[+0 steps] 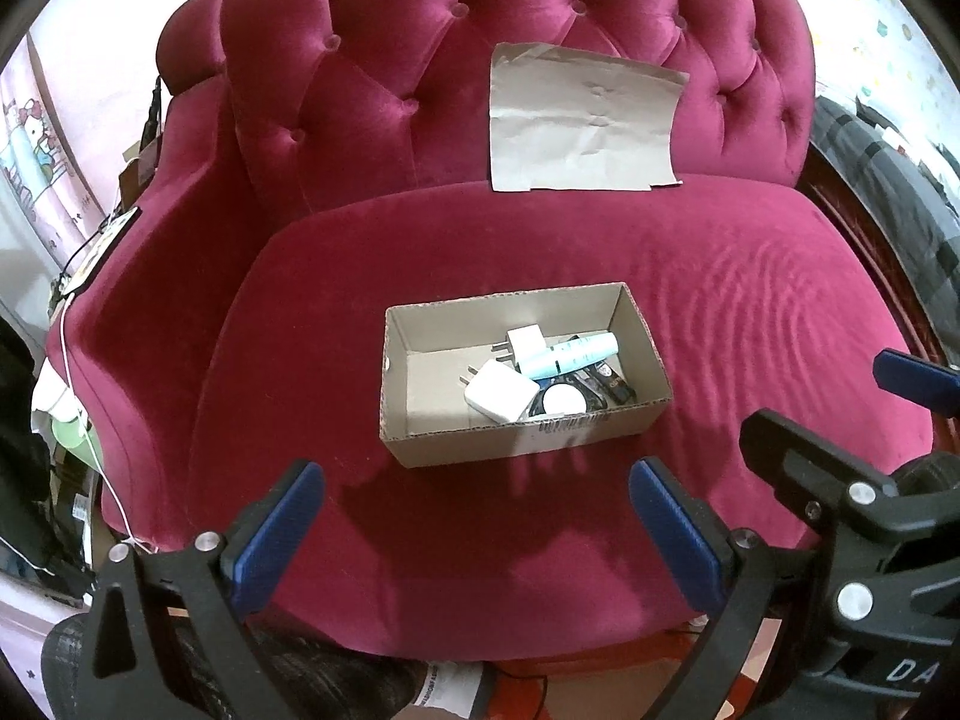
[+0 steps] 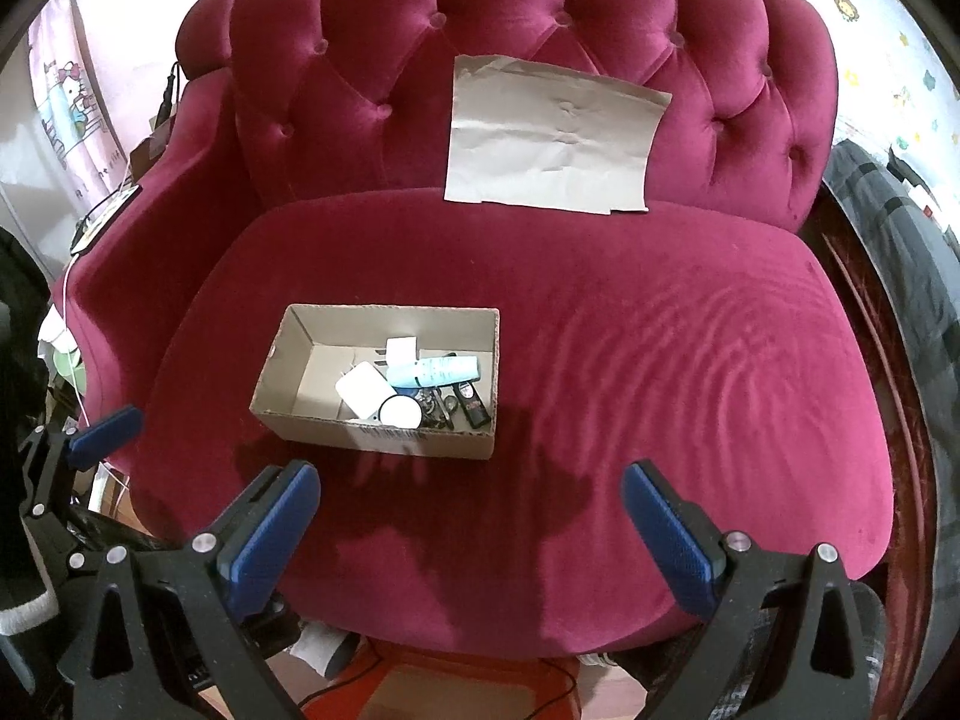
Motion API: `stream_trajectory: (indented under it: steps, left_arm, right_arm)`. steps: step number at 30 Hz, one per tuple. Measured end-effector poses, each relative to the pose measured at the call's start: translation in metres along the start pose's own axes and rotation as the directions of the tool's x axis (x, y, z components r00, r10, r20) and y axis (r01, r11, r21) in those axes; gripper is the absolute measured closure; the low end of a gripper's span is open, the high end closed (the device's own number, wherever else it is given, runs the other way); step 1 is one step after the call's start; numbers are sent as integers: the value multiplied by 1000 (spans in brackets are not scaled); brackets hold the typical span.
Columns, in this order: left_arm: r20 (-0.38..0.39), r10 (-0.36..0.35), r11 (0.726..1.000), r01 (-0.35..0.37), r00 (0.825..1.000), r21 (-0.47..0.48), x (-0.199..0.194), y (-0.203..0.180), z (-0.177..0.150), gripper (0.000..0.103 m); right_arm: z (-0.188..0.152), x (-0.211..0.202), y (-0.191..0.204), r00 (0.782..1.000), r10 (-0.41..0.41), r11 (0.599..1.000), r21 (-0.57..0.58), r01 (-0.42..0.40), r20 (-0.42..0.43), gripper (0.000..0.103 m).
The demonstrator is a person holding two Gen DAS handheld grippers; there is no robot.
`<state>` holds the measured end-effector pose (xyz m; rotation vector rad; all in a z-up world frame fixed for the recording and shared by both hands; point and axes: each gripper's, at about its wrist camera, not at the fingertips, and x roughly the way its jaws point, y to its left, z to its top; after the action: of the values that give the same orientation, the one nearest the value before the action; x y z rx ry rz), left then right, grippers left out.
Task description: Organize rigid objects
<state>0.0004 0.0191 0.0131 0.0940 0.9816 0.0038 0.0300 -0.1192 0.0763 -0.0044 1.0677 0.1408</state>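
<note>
Both jaws stand released and empty: left gripper (image 1: 477, 531), right gripper (image 2: 471, 531), above the seat's front edge. Mid-seat, toward its left, the cardboard box (image 2: 384, 441) holds 2 white chargers (image 1: 501, 389), a tube (image 1: 567, 353) and a round tin (image 1: 563, 401).

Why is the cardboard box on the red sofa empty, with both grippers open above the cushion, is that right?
Not quite: the cardboard box is not empty. The left wrist view shows white chargers, a tube and a round white lid inside. The rest holds: it sits on the red sofa, and the left gripper and right gripper are open.
</note>
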Motion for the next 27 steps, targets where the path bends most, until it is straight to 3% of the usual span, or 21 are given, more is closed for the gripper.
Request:
stream_trajectory:
  steps: [27]
  left_arm:
    - [-5, 7, 1000, -7, 1000, -2, 1, 2, 0, 0]
  right_arm:
    - [-1, 0, 0, 1000, -7, 1000, -7, 7, 7, 0]
